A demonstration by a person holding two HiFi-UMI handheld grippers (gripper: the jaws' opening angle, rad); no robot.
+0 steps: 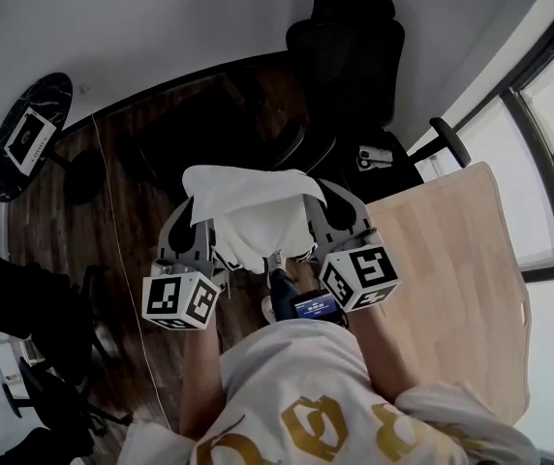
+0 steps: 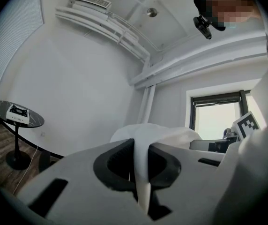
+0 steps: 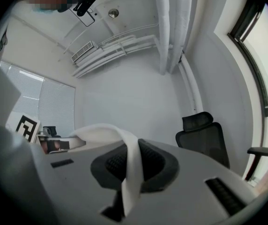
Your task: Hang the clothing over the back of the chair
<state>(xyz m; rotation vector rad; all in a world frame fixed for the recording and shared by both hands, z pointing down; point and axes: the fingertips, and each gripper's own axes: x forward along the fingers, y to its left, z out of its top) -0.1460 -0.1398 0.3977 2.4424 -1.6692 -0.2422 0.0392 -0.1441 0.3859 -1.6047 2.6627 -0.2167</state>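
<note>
Nearest to me, my left gripper (image 1: 192, 232) is clamped on the left edge of the white clothing (image 1: 253, 211), with a thin fold pinched between its pads. My right gripper (image 1: 338, 223) is clenched on the right edge in the same way. The garment hangs in the air between them, in front of my chest, with its middle sagging back towards me.

Both holds are on narrow, bunched strips of cloth. If I pull the grippers apart or swing too fast, I think an edge could slide out and that side would drop to the floor.

Just to my right is the wooden table (image 1: 451, 260), and the loose cloth might catch on its near corner.

Farther off, well apart from the garment across the dark floor, stands the black chair (image 1: 345, 56). It seems to have its seat towards me and its back beyond. If I lower too early, the clothing lands on the seat or snags an armrest (image 1: 448, 139). If I let go with more cloth on one side, it could slip off the back. A knock from my grippers might also turn or roll the chair.
</note>
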